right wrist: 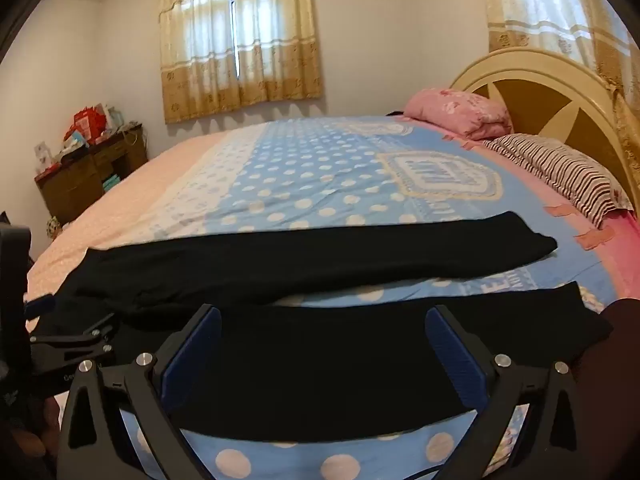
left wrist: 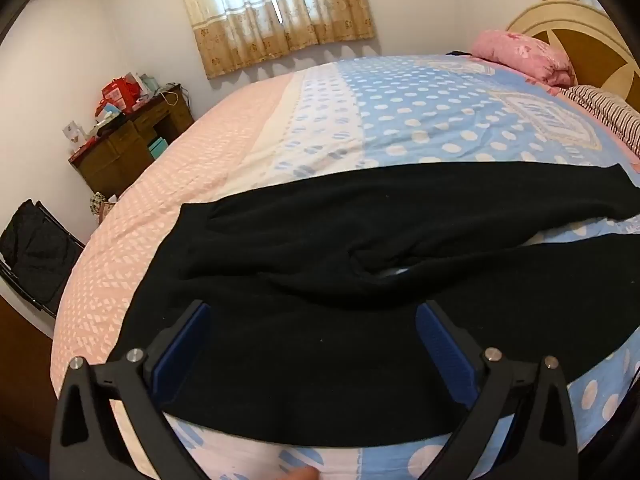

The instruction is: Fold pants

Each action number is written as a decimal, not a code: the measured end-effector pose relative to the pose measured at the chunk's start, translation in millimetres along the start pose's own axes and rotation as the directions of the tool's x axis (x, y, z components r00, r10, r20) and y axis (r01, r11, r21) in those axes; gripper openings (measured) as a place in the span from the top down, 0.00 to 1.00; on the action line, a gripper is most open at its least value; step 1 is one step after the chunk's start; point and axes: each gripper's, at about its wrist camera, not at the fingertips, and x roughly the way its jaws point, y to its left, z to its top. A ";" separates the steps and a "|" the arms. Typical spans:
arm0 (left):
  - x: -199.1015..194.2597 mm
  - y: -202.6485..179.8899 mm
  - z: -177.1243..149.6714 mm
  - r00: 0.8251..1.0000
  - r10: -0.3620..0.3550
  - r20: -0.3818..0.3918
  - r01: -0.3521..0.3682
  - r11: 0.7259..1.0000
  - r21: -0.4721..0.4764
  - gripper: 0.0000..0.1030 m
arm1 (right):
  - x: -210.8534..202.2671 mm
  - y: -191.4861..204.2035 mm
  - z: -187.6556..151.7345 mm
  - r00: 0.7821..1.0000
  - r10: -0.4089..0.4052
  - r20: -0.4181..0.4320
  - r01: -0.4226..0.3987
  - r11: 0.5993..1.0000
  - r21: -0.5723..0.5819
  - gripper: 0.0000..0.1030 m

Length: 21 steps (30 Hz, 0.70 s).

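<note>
Pants [left wrist: 320,248]: black, spread flat on the bed [left wrist: 420,120], legs parted.
Left gripper [left wrist: 314,344]: fingers released, held above the pants.
Right gripper [right wrist: 324,350]: fingers released, held above one leg.

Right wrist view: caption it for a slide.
Open right tool hovers over black pants spread flat on the polka-dot bed.

You've got black pants [right wrist: 320,256] on a blue sheet [right wrist: 304,168] with white polka dots, pink pillow [right wrist: 456,112], striped maroon-and-white pillow [right wrist: 568,176], beige floral curtains [right wrist: 240,48], blue gripper pads [right wrist: 192,356].
</note>
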 end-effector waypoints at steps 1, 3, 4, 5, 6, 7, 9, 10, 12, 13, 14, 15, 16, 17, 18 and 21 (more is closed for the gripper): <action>-0.1 0.1 -0.3 1.000 0.001 -0.002 -0.001 1.000 -0.006 0.00 | -1.2 -1.3 -0.4 1.000 -0.002 -0.001 0.002 1.000 0.004 0.01; -0.6 -0.8 -1.0 1.000 0.002 -0.009 -0.002 1.000 -0.016 0.00 | -6.7 -6.1 -1.6 1.000 -0.002 -0.001 0.002 1.000 0.017 0.01; -1.5 -1.9 -1.6 1.000 -0.006 -0.011 0.005 1.000 -0.020 0.00 | -15.7 -3.7 -7.1 1.000 -0.005 0.017 0.005 1.000 -0.004 0.01; -2.9 -3.5 -2.3 1.000 -0.012 -0.012 0.012 1.000 -0.023 0.00 | -7.0 6.6 -13.6 1.000 -0.025 -0.018 0.024 0.999 -0.044 0.01; -4.4 -10.9 -2.3 1.000 -0.024 -0.012 0.023 0.999 -0.030 0.00 | 1.1 13.7 -15.5 0.998 -0.038 -0.049 0.035 0.998 -0.058 0.01; -3.8 -13.0 -2.5 0.999 -0.031 -0.016 0.030 0.999 -0.036 0.00 | 11.9 16.6 -10.0 0.994 -0.038 -0.104 0.032 0.998 -0.057 0.01; -4.2 -11.4 -4.6 0.999 -0.040 -0.010 0.039 0.998 -0.044 0.00 | 14.6 11.6 -10.7 0.992 -0.036 -0.119 0.033 0.999 -0.031 0.01; -6.8 -12.8 -4.6 0.999 -0.041 -0.007 0.041 0.998 -0.043 0.00 | 18.8 10.5 -10.8 0.990 -0.047 -0.135 0.044 0.999 -0.024 0.01; -6.0 -0.2 -2.8 0.998 -0.069 -0.006 0.069 0.996 -0.056 0.00 | 24.1 1.8 -14.5 0.987 -0.040 -0.155 0.042 0.999 0.016 0.01; -6.9 0.3 -2.6 0.997 -0.073 -0.004 0.072 0.996 -0.058 0.00 | 25.9 -0.7 -14.9 0.986 -0.041 -0.164 0.046 0.999 0.027 0.01; -7.4 -0.2 -2.6 0.997 -0.075 -0.002 0.074 0.996 -0.059 0.00 | 24.6 -0.7 -14.7 0.986 -0.043 -0.164 0.049 0.998 0.032 0.01; -8.9 1.0 -2.6 0.997 -0.077 0.001 0.077 0.995 -0.060 0.00 | 24.9 -1.8 -14.6 0.985 -0.045 -0.166 0.052 0.998 0.039 0.01; -9.1 1.4 -2.7 0.997 -0.078 0.001 0.077 0.995 -0.060 0.00 | 25.1 -2.2 -14.1 0.985 -0.049 -0.166 0.057 0.997 0.042 0.01; -9.6 1.6 -2.7 0.997 -0.077 0.000 0.077 0.995 -0.060 0.00 | 25.4 -2.0 -14.3 0.985 -0.054 -0.166 0.062 0.997 0.041 0.01; -10.0 1.7 -2.6 0.997 -0.077 -0.001 0.077 0.995 -0.059 0.00 | 25.0 -1.4 -14.4 0.984 -0.058 -0.166 0.065 0.997 0.038 0.01; -9.4 0.9 -3.9 0.997 -0.081 -0.003 0.080 0.995 -0.056 0.00 | 25.6 -1.6 -14.1 0.984 -0.065 -0.167 0.071 0.997 0.031 0.01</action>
